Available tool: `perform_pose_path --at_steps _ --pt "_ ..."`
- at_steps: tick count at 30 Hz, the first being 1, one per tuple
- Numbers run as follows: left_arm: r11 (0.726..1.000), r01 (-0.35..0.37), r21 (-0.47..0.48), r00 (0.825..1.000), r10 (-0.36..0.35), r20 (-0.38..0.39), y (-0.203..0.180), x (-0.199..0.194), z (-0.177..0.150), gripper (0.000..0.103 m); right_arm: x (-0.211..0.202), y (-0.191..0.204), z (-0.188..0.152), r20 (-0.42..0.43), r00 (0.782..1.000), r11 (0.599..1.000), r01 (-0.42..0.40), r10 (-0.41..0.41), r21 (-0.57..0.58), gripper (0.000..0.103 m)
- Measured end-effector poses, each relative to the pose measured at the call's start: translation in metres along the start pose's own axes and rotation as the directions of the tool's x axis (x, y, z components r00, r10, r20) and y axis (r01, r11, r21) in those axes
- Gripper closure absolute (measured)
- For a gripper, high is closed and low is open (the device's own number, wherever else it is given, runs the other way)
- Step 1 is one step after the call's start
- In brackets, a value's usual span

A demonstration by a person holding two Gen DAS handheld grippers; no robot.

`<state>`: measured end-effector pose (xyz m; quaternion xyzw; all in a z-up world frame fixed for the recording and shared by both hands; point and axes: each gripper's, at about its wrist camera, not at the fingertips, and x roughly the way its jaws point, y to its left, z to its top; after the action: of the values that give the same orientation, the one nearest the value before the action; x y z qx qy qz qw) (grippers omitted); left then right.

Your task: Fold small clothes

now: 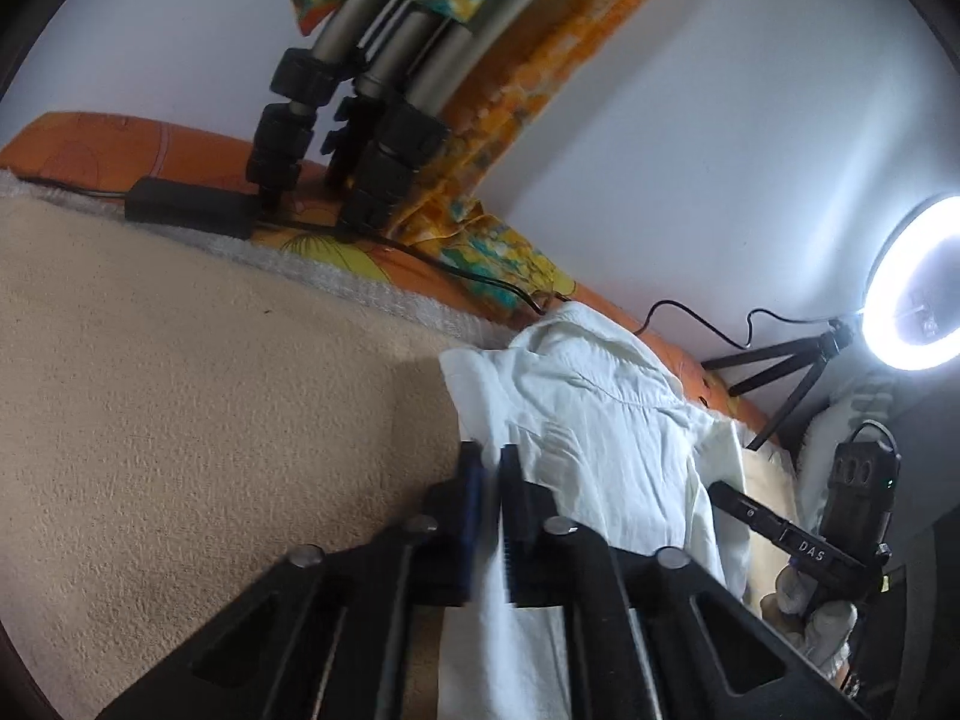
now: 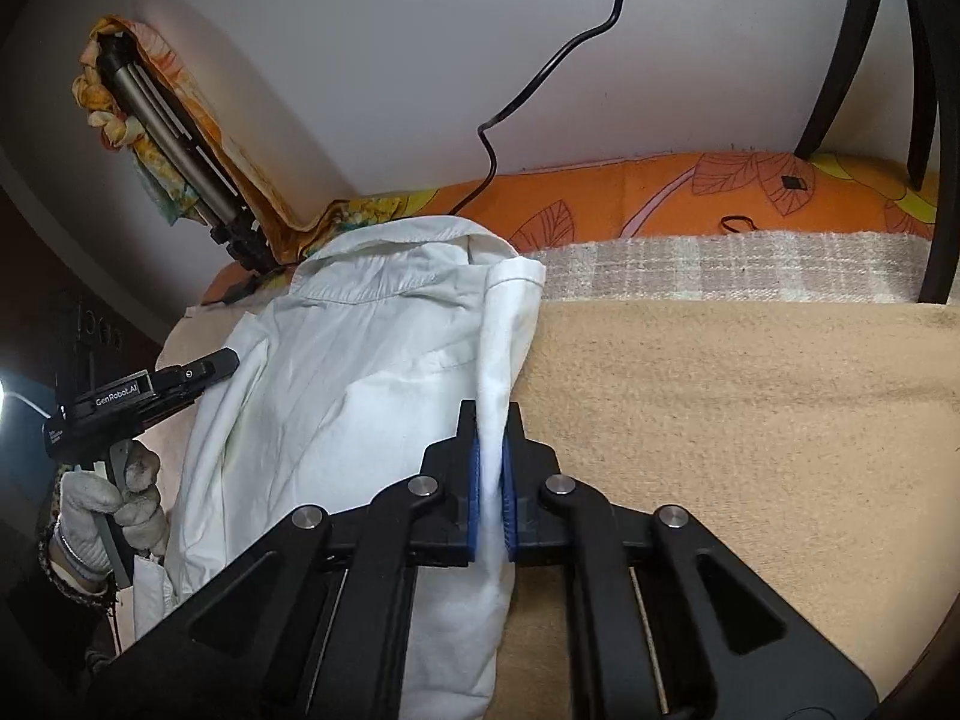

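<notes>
Shirt (image 2: 360, 360), white and collared, lies crumpled on the beige blanket (image 2: 750, 390) near its back edge, collar toward the wall. Right gripper (image 2: 492, 468) has its jaws pressed on a raised fold along the shirt's right edge, cloth visibly pinched between the blue pads (image 2: 474, 480). Left gripper (image 1: 489, 510) sits at the opposite edge; its jaws look nearly closed with white cloth between them, though motion blur makes the bite hard to judge.

Risks, as I judge them: the right pinch holds a thick bunched ridge, so pulling it across could drag the whole shirt instead of folding it. If the left bite is shallow, cloth may slip out mid-lift and leave the fold crooked. A cable (image 2: 540, 78) and a tripod (image 2: 180, 168) stand close behind the collar; a wide swing could snag them.
</notes>
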<state>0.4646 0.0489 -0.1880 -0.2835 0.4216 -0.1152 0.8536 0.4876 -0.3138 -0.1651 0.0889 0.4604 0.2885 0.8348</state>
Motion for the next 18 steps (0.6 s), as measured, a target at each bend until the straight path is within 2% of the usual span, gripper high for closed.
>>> perform_pose_path --at_steps 4,6,12,18 --pt "0.998 0.016 0.055 0.999 -0.019 0.044 -0.015 -0.015 -0.003 0.103 -0.022 0.008 0.001 0.061 0.995 0.997 -0.078 0.078 -0.014 0.097" --pt "0.997 0.028 0.072 0.998 -0.032 0.059 -0.025 -0.024 -0.005 0.103 -0.035 0.015 0.001 0.084 0.992 0.995 -0.089 0.092 -0.036 0.097" --pt "0.981 0.014 0.192 0.994 -0.035 0.106 -0.062 -0.063 -0.018 0.103 -0.074 0.038 -0.003 0.118 0.989 0.991 -0.082 0.094 -0.105 0.097" --pt "0.963 -0.003 0.269 0.990 -0.035 0.135 -0.083 -0.109 -0.032 0.103 -0.116 0.060 -0.016 0.150 0.983 0.986 -0.078 0.101 -0.150 0.098"
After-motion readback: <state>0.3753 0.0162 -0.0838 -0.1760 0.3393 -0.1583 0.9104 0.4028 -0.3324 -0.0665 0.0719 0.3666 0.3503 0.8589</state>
